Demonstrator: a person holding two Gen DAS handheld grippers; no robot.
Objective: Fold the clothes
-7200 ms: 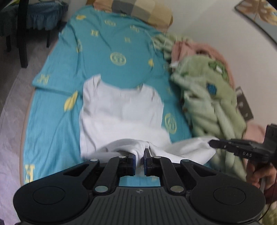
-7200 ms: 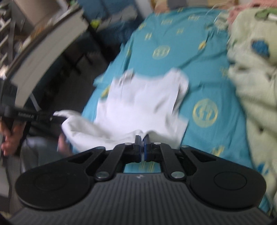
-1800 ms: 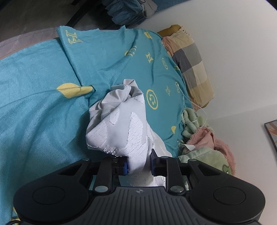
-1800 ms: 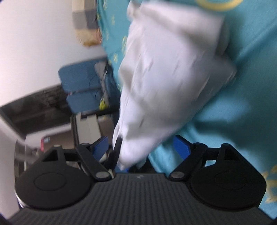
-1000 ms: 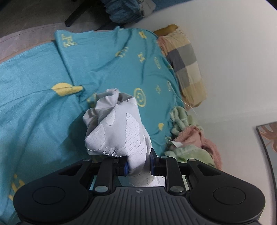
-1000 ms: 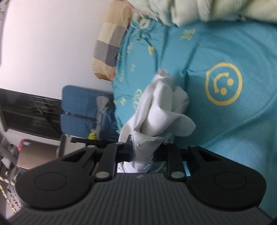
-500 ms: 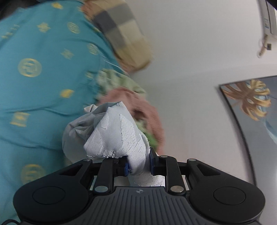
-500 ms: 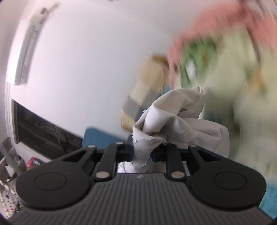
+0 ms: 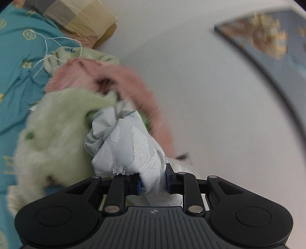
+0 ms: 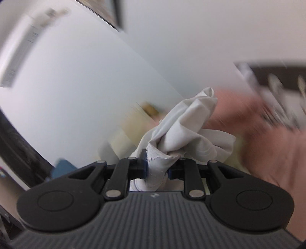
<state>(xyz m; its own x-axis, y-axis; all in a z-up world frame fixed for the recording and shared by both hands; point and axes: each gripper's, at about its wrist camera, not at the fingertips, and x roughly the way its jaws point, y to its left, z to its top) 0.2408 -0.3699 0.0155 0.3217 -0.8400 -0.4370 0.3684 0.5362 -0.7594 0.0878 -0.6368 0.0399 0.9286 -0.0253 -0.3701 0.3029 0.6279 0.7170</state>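
My left gripper (image 9: 153,181) is shut on a bunched white T-shirt (image 9: 132,145) with a cracked print, held up in front of the green and pink blankets. My right gripper (image 10: 157,167) is shut on another bunch of the same white T-shirt (image 10: 189,128), lifted in front of the white wall. The rest of the shirt hangs below both grippers, out of sight. The right wrist view is motion-blurred.
A teal bedsheet (image 9: 17,63) lies at the left, with a checked pillow (image 9: 76,17) at its head. A green fleece blanket (image 9: 55,122) and a pink blanket (image 9: 122,80) are piled against the white wall (image 9: 200,86). A framed picture (image 9: 267,40) hangs upper right.
Both grippers have swung up and to the right with the bunched shirt, away from the teal sheet toward the blankets and the wall. Both stay shut on the shirt.
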